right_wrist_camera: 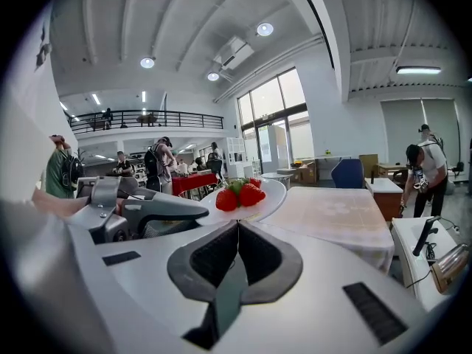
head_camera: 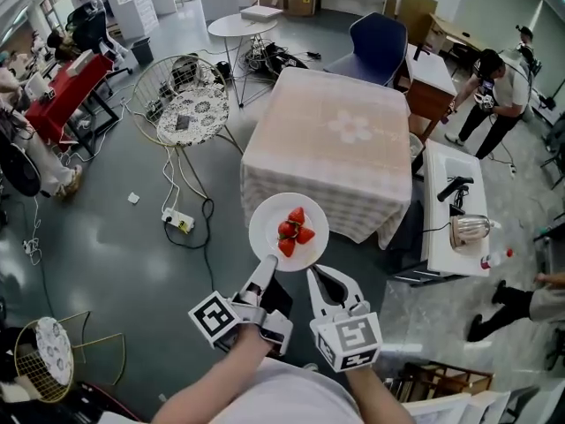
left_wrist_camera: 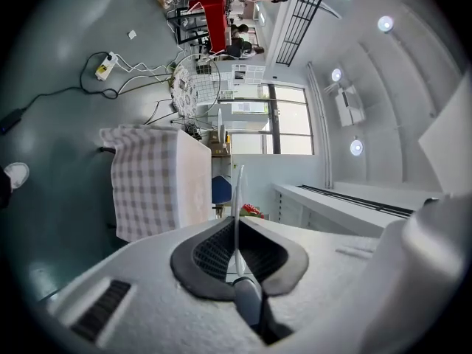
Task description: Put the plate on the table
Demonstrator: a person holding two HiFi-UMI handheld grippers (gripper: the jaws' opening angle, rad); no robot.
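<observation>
the left gripper (head_camera: 267,265) pinches the plate's (head_camera: 265,223) rim at about 7 o'clock, jaws clamped on the thin edge; the white plate carries a small heap of red strawberries (head_camera: 294,230) at its middle; it is held level in the air, face up, and being round it shows no long axis; the right gripper (head_camera: 320,277) sits at the plate's 5 o'clock, jaws pressed together on nothing; the table (head_camera: 327,140) with its checked cloth lies at 12 o'clock of the plate, its near edge just beyond the rim
</observation>
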